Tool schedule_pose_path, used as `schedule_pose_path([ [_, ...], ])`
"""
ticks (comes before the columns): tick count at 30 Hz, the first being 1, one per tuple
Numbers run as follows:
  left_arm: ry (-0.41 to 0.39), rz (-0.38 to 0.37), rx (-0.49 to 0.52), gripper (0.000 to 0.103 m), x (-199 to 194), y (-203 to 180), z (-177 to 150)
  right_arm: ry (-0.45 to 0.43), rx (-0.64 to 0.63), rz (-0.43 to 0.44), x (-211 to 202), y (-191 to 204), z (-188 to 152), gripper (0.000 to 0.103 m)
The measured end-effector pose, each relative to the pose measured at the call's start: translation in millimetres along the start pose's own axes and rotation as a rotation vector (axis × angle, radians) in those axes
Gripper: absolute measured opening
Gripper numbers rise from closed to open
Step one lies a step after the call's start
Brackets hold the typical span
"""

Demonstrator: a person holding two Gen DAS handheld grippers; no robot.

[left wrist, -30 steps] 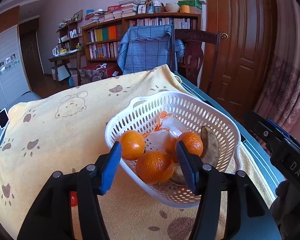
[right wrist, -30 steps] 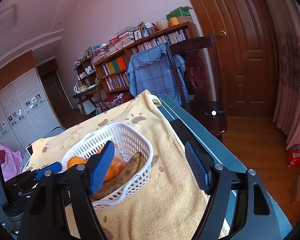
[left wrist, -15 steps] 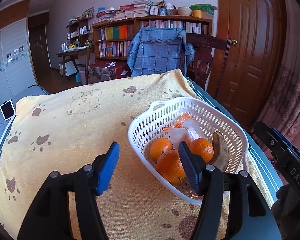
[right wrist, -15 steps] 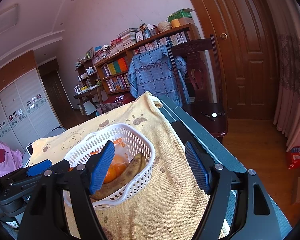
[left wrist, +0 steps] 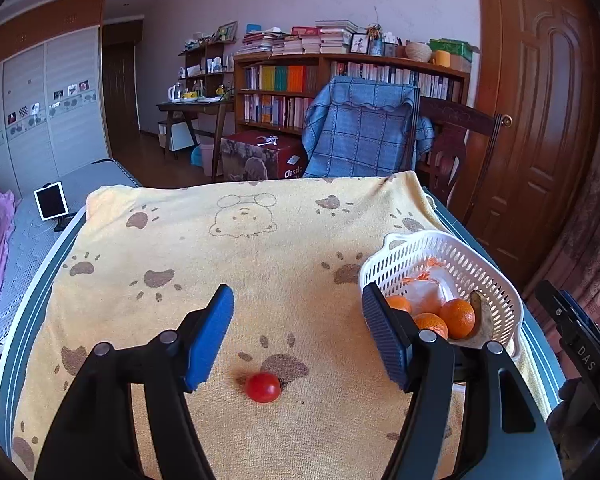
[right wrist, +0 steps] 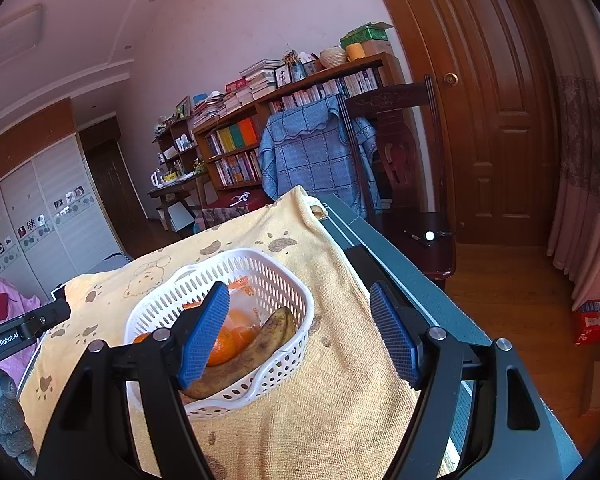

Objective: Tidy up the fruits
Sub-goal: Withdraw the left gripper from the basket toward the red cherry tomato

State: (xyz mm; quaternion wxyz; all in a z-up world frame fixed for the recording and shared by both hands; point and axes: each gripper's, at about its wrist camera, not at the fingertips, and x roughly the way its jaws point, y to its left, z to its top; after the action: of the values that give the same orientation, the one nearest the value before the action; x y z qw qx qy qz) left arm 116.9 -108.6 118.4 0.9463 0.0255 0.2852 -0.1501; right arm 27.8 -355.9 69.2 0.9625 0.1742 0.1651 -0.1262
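- My left gripper [left wrist: 298, 336] hangs over the yellow paw-print towel [left wrist: 236, 248], jaws opening and fairly wide, with nothing pressed between the blue pads.
- A small red cherry tomato [left wrist: 263, 387] lies alone on the towel, in line with the gap between those jaws but below them; I see no contact.
- The white perforated basket [left wrist: 496, 280] sits to the right of my left gripper, near the towel's right edge.
- Inside the basket I count three oranges [left wrist: 457, 318], packed close together, with a browned banana [left wrist: 485, 316] against the right wall and a crumpled clear plastic bag [left wrist: 424, 290] behind them.
- My right gripper [right wrist: 298, 334] is held wide apart and empty; through its camera the left pad overlaps the basket [right wrist: 276, 280], while the right pad sits over bare towel near the table's grey edge [right wrist: 380, 240].
- From that side the banana [right wrist: 276, 332] lies along the basket's near wall, the oranges [right wrist: 224, 346] just behind it.
- Beyond the table stands a chair draped in a blue checked cover [left wrist: 360, 136].
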Motion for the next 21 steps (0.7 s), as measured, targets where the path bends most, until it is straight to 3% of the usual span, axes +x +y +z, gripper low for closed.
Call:
schedule_pose_path([
  [21,0.047,0.097,-0.075,0.067,-34.4,60.8,-38.8,-0.025,-0.035,0.006,-5.1,6.2,-0.6,0.075],
])
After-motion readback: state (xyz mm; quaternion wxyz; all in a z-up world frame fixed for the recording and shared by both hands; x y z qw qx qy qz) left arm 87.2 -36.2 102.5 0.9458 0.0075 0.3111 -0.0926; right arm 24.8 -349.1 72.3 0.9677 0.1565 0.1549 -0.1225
